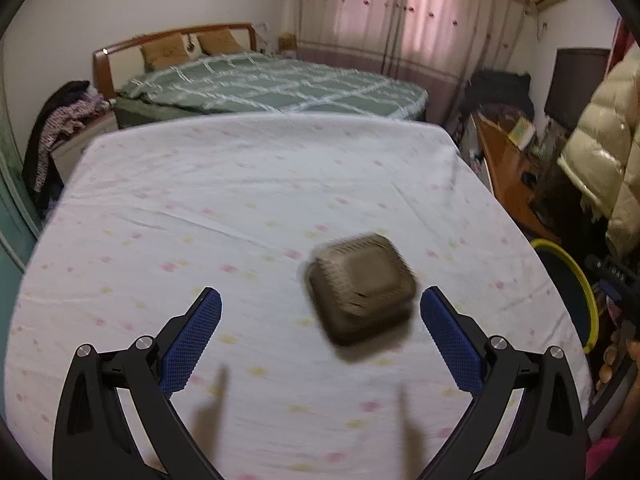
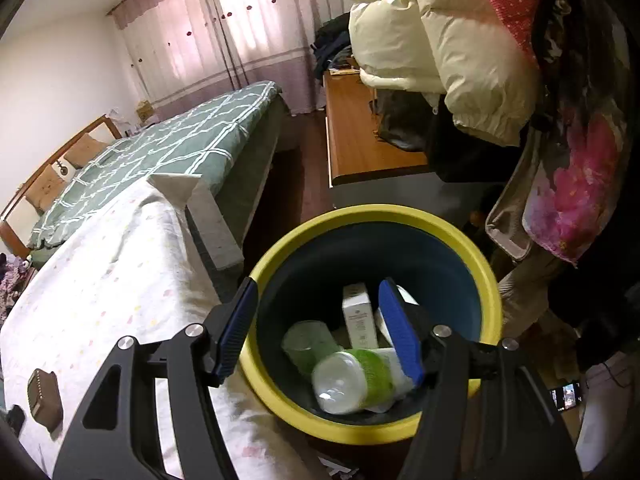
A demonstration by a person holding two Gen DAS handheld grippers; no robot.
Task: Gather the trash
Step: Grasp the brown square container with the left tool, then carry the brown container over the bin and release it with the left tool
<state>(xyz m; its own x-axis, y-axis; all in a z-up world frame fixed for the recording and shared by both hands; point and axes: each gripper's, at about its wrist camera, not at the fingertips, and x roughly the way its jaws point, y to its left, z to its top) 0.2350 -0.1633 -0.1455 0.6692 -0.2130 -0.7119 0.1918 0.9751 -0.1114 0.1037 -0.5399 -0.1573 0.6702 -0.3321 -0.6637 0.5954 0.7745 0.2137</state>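
Note:
A brown square lidded container (image 1: 361, 286) lies on the white dotted bedsheet (image 1: 248, 184), blurred by motion. My left gripper (image 1: 320, 300) is open above the sheet, and the container sits between its fingertips, nearer the right finger (image 1: 452, 340). The container also shows in the right wrist view (image 2: 45, 398) at the far left. My right gripper (image 2: 316, 312) is open and empty over a blue bin with a yellow rim (image 2: 280, 396). In the bin lie a bottle with a green label (image 2: 352, 380), a clear cup (image 2: 308, 342) and a white box (image 2: 358, 314).
A green quilted bed (image 1: 272, 84) stands beyond the white sheet. A wooden desk (image 2: 360, 132) and hanging coats (image 2: 452, 40) are at the right, beside the bin (image 1: 588, 300). Clothes (image 1: 68, 120) are piled at the left.

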